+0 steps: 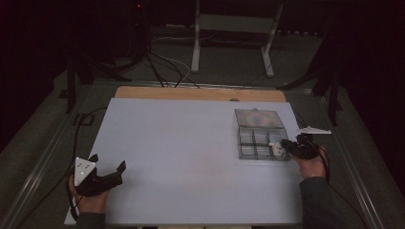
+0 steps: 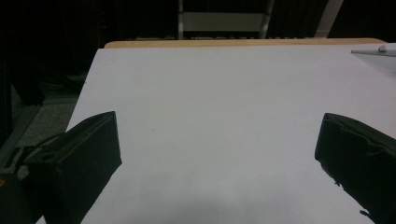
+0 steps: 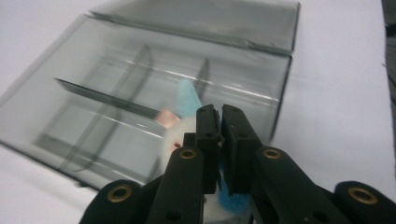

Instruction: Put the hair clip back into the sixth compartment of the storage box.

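Observation:
A clear plastic compartment box [image 1: 243,138] lies at the right of the white board, its lid [image 1: 258,118] folded open toward the far side. My right gripper [image 1: 285,143] reaches into the near right compartment. In the right gripper view its jaws [image 3: 220,114] stand shut, with just a thin dark slit between the pads. Behind and under them sit small soft pieces: a white one [image 3: 180,130], a light blue one [image 3: 187,100], a pink one [image 3: 166,119] and a blue one [image 3: 233,200]. No piece is visible between the pads. My left gripper [image 1: 108,161] rests open at the near left, nothing between its jaws [image 2: 219,140].
The white board [image 1: 181,152] covers a wooden table whose far edge [image 1: 200,93] shows. Beyond it stand a metal frame [image 1: 234,24] and loose cables [image 1: 162,67] on the floor. Metal rails run along both sides.

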Available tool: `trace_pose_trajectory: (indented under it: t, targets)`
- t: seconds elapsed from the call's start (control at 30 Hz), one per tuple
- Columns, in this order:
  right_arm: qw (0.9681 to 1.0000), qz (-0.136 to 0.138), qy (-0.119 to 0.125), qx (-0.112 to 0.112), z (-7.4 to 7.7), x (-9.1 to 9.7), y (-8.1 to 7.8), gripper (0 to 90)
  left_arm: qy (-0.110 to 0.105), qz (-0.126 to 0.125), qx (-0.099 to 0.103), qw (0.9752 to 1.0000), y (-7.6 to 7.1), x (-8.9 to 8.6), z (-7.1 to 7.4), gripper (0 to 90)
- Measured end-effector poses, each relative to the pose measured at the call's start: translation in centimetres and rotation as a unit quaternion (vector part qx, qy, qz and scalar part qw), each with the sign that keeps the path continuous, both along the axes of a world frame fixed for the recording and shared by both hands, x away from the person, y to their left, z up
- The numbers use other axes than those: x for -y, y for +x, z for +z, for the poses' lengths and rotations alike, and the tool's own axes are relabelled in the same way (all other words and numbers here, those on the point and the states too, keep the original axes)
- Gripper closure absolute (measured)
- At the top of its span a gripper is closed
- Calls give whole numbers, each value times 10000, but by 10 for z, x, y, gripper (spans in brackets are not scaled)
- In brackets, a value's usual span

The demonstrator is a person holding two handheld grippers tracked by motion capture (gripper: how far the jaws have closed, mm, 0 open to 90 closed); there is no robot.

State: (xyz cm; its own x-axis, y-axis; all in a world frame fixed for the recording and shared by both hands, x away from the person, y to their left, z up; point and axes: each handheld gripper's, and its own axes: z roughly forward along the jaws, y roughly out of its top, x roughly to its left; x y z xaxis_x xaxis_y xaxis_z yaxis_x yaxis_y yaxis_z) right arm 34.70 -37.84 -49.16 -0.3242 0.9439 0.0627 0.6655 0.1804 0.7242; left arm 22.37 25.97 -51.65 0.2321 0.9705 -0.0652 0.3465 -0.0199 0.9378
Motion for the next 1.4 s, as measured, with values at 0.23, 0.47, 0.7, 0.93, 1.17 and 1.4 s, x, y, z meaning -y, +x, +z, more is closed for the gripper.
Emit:
trace_pose_trajectory:
  t: [0.23,0.47,0.7,0.93,1.17,1.4]
  targets:
    - [9999,50,38,-111,2,2,0,817,-2,0,6,10000,0,0,0,13]
    - [9997,45,192,140,5,-1,-6,516,3,5,2,10000,0,0,0,13]
    - [9963,-113,554,642,14,-5,-17,219,3,8,13,10000,-1,0,0,13]
    - [9942,-48,561,919,17,-12,-27,126,3,-7,20,10000,-1,0,0,13]
    - [9916,160,629,1117,19,-24,-37,19,-18,-9,52,10000,-1,0,1,13]
    - [9905,286,619,1198,16,-32,-45,18,-15,-12,62,10000,-2,0,1,12]
